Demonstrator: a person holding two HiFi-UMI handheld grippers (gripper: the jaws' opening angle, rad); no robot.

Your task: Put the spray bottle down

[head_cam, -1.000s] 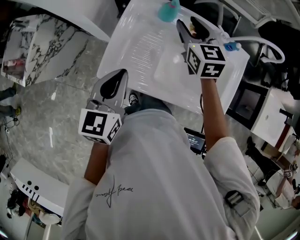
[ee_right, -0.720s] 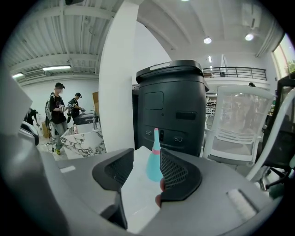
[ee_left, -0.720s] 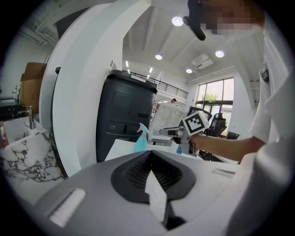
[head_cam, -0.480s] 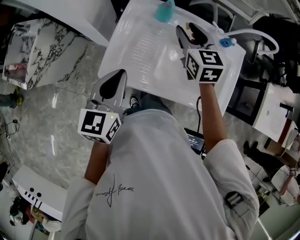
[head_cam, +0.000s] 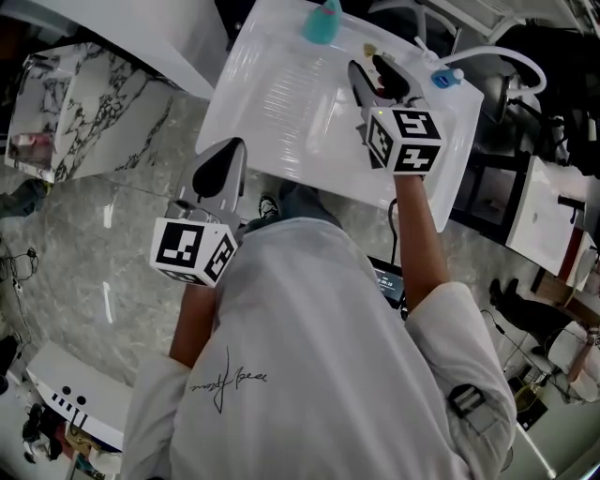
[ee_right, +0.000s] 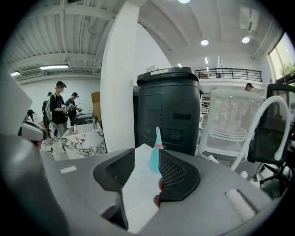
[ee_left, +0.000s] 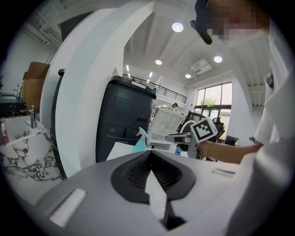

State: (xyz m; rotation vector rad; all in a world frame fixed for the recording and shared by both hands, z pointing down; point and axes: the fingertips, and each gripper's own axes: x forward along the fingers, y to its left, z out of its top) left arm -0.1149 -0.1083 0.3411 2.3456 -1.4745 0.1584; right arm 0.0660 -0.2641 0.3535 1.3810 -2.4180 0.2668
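Spray bottle (head_cam: 322,23), teal with a touch of pink at its head, stands upright near the far edge of the white desk (head_cam: 272,103), apart from both grippers. The right gripper (head_cam: 372,73) is held over the desk on the near side of the bottle, a little to the bottle's right, and points toward it. Its fingers stand apart and have just been closing a little, with nothing between them. In the right gripper view the bottle shows through the gap, standing on the desk beyond the fingertips. The left gripper (ee_left: 150,154) is held off the desk's near left edge, above the pale marble-look floor (head_cam: 112,253). Its fingers meet at the tips and hold nothing. A small blue-capped item (head_cam: 445,77) lies near the desk's right edge, to the right of the right gripper. Behind the desk stand a tall dark bin-like container (ee_right: 170,110) and a white chair (ee_right: 230,122).
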